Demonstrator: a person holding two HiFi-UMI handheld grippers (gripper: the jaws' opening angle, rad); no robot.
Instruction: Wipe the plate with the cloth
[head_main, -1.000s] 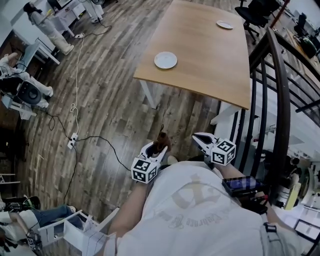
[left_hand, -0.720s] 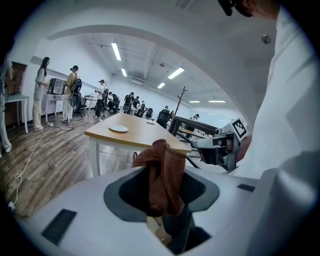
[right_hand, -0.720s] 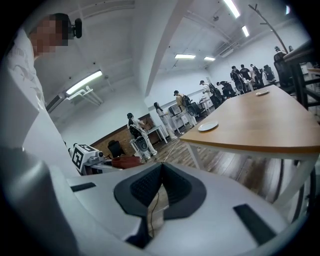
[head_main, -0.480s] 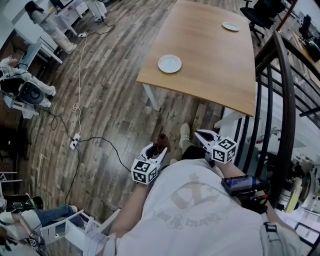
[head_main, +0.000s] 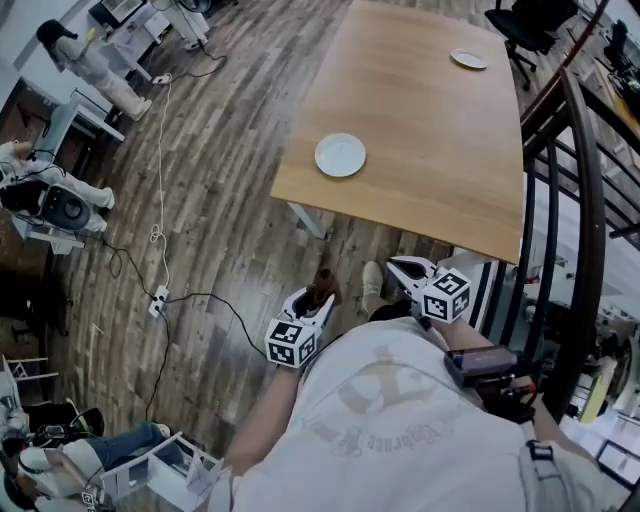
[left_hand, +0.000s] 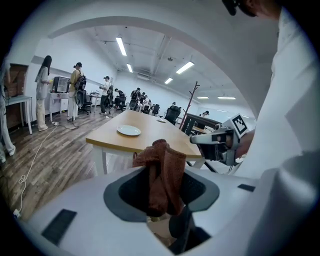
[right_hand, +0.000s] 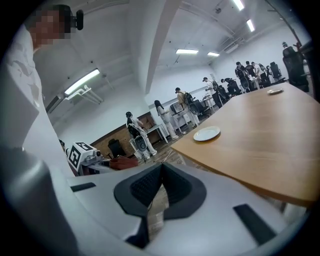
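Grippers short of the light wooden table (head_main: 440, 120).
Left gripper (head_main: 318, 297) clamps a rust-brown terry cloth (left_hand: 162, 172); right gripper (right_hand: 160, 187) jaws pressed together; round white plate (head_main: 340, 155) well apart.

The rust-brown cloth (left_hand: 167, 160) looks soft and nubbly, a matt terry weave. It is pinched in the left claw (left_hand: 161, 187), which has a smooth white plastic shell and matt black ribbed pads (left_hand: 200, 192). The right claw (right_hand: 160, 182) has the same finish. The round white plate (head_main: 340, 155) is glossy, like glazed ceramic. The pale wooden bench (head_main: 440, 130) is smooth and satin. The floor (head_main: 220, 210) is streaky dark plank wood.
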